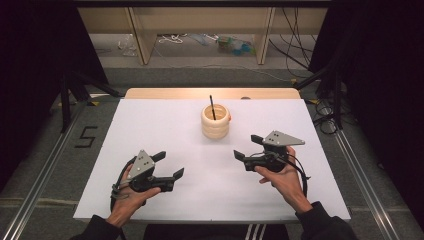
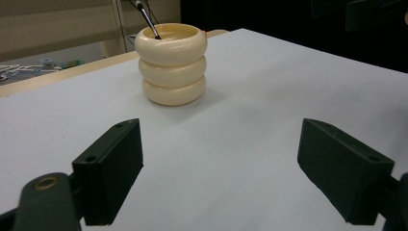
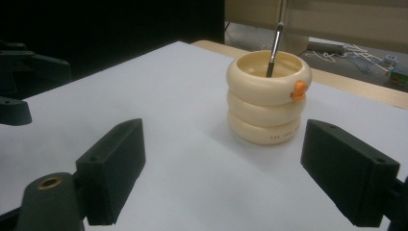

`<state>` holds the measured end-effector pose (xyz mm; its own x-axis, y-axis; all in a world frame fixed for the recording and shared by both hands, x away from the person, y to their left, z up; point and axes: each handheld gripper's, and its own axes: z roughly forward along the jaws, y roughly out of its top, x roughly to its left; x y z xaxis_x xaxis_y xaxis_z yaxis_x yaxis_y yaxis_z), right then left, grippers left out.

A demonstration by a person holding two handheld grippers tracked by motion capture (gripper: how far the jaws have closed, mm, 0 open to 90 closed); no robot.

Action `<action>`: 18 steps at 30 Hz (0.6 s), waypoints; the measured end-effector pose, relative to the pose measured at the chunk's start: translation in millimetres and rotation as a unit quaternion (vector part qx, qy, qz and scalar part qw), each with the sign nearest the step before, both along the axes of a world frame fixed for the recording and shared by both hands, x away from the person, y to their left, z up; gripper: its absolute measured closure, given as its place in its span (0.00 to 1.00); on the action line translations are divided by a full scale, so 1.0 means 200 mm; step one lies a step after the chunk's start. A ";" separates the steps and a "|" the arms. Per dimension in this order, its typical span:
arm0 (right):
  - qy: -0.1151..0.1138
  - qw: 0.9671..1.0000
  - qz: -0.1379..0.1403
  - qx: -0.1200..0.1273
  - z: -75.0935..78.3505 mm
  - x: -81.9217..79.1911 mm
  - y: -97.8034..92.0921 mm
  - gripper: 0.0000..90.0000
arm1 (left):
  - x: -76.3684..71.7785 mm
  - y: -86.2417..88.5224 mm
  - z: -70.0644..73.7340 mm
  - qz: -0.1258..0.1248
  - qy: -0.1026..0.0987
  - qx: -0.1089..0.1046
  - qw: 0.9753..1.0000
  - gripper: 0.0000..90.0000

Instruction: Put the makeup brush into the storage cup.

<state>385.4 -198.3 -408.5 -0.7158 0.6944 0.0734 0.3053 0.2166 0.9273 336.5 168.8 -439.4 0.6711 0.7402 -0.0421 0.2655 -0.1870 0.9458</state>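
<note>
You had both tools resting low over the white desk [image 1: 150, 125], neither one holding anything: the left tool [image 1: 170, 165] sat near the front left with its jaws spread wide apart, and the right tool [image 1: 247, 147] sat front right, jaws likewise wide and empty. The cream holder [image 1: 215, 121], a cup shaped like three stacked rings, stood upright toward the far middle of the desk, well apart from both tools and roughly between their lines of sight. A thin dark brush [image 1: 212, 106] stood in it, leaning against the rim with its handle rising above the top. In the right gripper view the holder [image 3: 268, 98] showed a small orange knob [image 3: 299, 89] on its upper ring, and the brush [image 3: 274, 45] tilted slightly away from it; in the left gripper view the holder [image 2: 172, 62] sat ahead and left of centre. I judged this as the approach step, with no reach yet begun. The next move likely called for you to carry one tool forward and above the rim, line its jaws on either side of the brush handle, and close gently there; the other tool might have needed to steady the holder, since a light cup could tip or slide when the brush dragged on its rim.
</note>
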 end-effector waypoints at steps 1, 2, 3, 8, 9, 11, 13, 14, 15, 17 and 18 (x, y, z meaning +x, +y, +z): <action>-0.006 1.000 -0.002 0.001 0.00 0.00 0.00 0.18 | 0.00 0.00 0.00 0.000 0.000 0.000 1.000 0.18; -0.001 1.000 -0.001 0.004 -0.01 -0.01 0.00 0.18 | 0.00 0.00 0.00 0.000 0.000 0.000 1.000 0.18; 0.000 1.000 -0.001 0.002 -0.01 -0.01 0.00 0.18 | 0.00 0.00 0.00 0.000 0.000 0.000 1.000 0.18; 0.005 1.000 0.002 0.004 -0.03 -0.02 -0.01 0.18 | 0.00 0.00 0.00 0.000 0.000 0.000 1.000 0.18; 0.005 1.000 0.003 0.009 -0.03 -0.03 -0.01 0.18 | 0.00 0.00 0.00 0.000 0.000 0.000 1.000 0.18; 0.007 1.000 0.003 0.007 -0.04 -0.03 -0.02 0.18 | 0.00 0.00 0.00 0.000 0.000 0.000 1.000 0.18; 0.009 1.000 0.004 0.006 -0.05 -0.04 -0.02 0.18 | 0.00 0.00 0.00 0.001 0.000 -0.001 1.000 0.18; 0.010 1.000 0.001 0.002 -0.05 -0.04 -0.02 0.18 | 0.00 0.00 0.00 0.001 0.001 -0.001 1.000 0.18; 0.005 1.000 0.002 0.004 -0.06 -0.04 -0.02 0.18 | 0.00 0.00 0.00 0.001 0.000 -0.001 1.000 0.18; 0.011 1.000 0.004 0.008 -0.06 -0.05 -0.02 0.18 | 0.00 0.00 0.00 0.000 0.000 0.000 1.000 0.18; 0.014 1.000 0.004 0.004 -0.06 -0.05 -0.03 0.18 | 0.00 0.00 0.00 0.000 0.000 0.000 1.000 0.18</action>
